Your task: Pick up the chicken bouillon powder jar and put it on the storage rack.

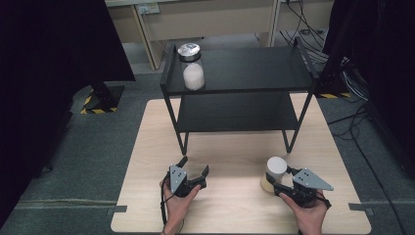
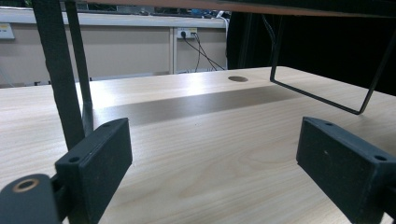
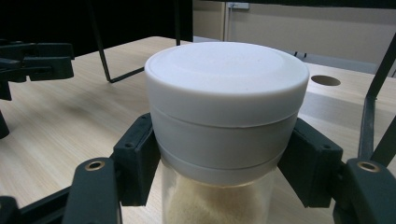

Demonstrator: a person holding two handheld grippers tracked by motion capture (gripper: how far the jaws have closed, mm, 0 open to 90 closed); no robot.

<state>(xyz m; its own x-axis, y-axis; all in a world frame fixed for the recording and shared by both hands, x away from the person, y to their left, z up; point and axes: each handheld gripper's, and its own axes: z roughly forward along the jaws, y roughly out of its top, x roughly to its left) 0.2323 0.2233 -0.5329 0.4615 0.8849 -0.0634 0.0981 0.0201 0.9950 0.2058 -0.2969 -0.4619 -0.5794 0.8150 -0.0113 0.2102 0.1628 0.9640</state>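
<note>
Between the two black pads of the right gripper [image 3: 219, 163] sits a jar [image 3: 226, 116] with a white lid. The pads press on both sides of it, just under the lid, so the jaws are closed on the jar. Pale grains fill the glass below. From above, this jar [image 1: 274, 172] stands on the wooden table [image 1: 235, 205] at about 4 o'clock, near the front edge, with the right gripper [image 1: 288, 182] just behind it at 5 o'clock.

Over at 7 o'clock, the left gripper [image 1: 195, 169] rests low on the table. Its jaws stand wide apart and hold nothing. Bare wood shows between them.

At 12 o'clock stands a black shelf [image 1: 235, 81] with two levels. Another jar [image 1: 192, 66] with a shiny lid already sits on its top level, at the left end.

I think the grab step is done. The next move is likely to lift the jar straight up, keep it upright, and carry it to the shelf without bumping the thin black legs.
</note>
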